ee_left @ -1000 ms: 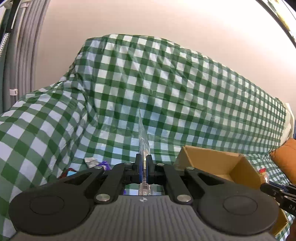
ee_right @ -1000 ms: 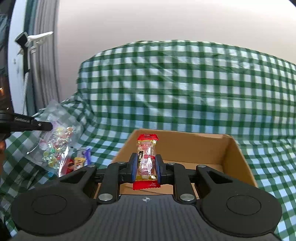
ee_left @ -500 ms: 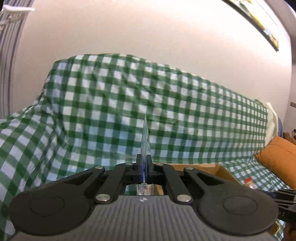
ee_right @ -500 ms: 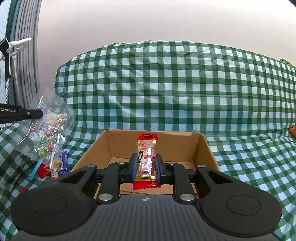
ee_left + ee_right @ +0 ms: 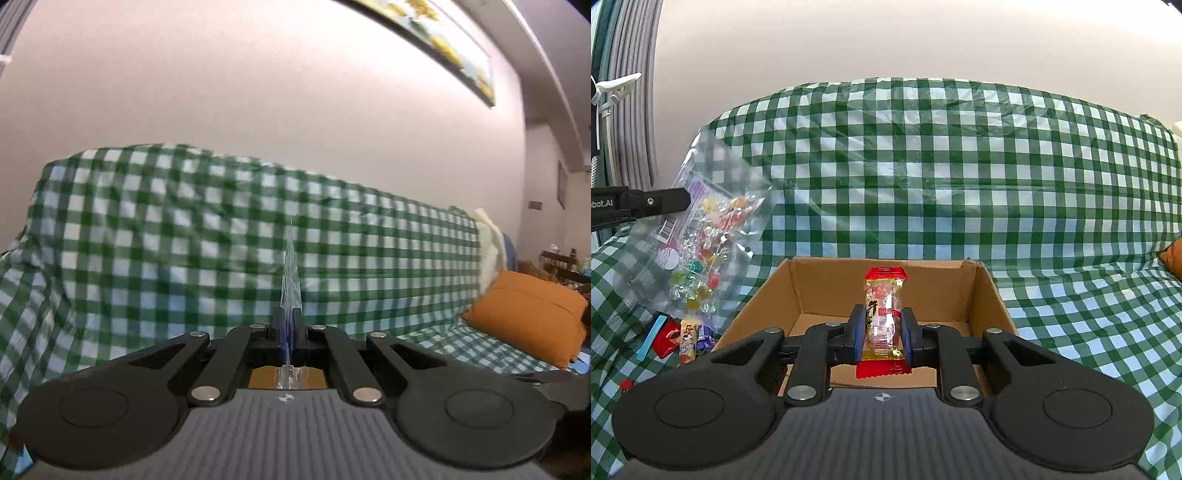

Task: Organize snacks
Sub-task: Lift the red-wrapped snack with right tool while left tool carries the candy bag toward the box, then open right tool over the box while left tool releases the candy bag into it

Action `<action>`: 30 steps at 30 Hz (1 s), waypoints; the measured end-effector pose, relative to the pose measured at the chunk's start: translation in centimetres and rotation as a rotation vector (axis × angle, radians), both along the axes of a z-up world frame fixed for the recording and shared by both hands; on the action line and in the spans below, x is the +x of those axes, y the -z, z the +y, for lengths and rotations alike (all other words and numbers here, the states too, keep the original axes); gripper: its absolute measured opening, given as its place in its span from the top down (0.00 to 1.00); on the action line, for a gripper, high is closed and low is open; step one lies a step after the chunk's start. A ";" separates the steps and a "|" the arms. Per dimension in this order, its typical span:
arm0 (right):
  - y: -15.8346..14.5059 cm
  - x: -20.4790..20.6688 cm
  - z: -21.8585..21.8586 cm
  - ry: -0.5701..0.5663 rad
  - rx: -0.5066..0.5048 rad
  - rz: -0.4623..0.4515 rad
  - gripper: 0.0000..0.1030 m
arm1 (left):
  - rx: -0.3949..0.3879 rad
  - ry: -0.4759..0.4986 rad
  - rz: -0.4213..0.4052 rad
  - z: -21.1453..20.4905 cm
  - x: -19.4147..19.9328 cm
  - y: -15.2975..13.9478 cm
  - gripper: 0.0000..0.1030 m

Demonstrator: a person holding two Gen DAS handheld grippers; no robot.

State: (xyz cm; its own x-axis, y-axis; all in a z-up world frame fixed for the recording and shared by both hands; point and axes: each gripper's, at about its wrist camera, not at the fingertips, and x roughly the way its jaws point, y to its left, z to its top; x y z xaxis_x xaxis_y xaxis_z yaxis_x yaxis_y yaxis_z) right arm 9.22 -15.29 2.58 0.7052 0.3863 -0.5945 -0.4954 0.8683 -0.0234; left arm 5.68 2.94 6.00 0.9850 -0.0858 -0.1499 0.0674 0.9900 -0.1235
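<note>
We read the right wrist view from its left edge across. The left hand-held gripper [image 5: 685, 199] comes in level from the left, its jaws pinched on the top corner of a clear bag of colourful candies [image 5: 698, 243], which hangs free above the checked sofa cover [image 5: 960, 177]. Under the bag, on the seat just left of the cardboard box [image 5: 991, 295], lie a few loose small snacks [image 5: 689, 338]. In the left wrist view that bag [image 5: 291, 273] shows edge-on between the closed jaws, and only a sliver of cardboard appears below them.

Next comes the box itself, open at the top and seemingly empty inside. The right hand-held gripper [image 5: 883, 332] pinches a red-ended wrapped candy [image 5: 884, 314] upright, its long axis vertical, and the box interior lies straight ahead and below.

So we judge the right hand nearer: its candy needs only a short push forward and down, while the bag must travel rightward over the box's left wall.
</note>
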 end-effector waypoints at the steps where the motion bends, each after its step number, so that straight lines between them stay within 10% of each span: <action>1: 0.0 0.0 -0.2 0.000 0.000 0.000 0.79 | -0.001 0.014 -0.001 -0.3 0.0 0.0 0.99; 30: -0.2 0.2 -0.8 0.043 -0.014 -0.004 0.79 | 0.038 0.120 0.112 -5.2 3.0 3.4 0.99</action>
State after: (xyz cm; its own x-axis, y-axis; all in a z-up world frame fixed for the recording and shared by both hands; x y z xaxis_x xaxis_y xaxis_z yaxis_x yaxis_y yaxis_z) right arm 9.41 -16.11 2.78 0.7238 0.3470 -0.5964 -0.4572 0.8885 -0.0379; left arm 8.63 -2.29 2.63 0.9450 -0.1939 -0.2635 0.1734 0.9799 -0.0991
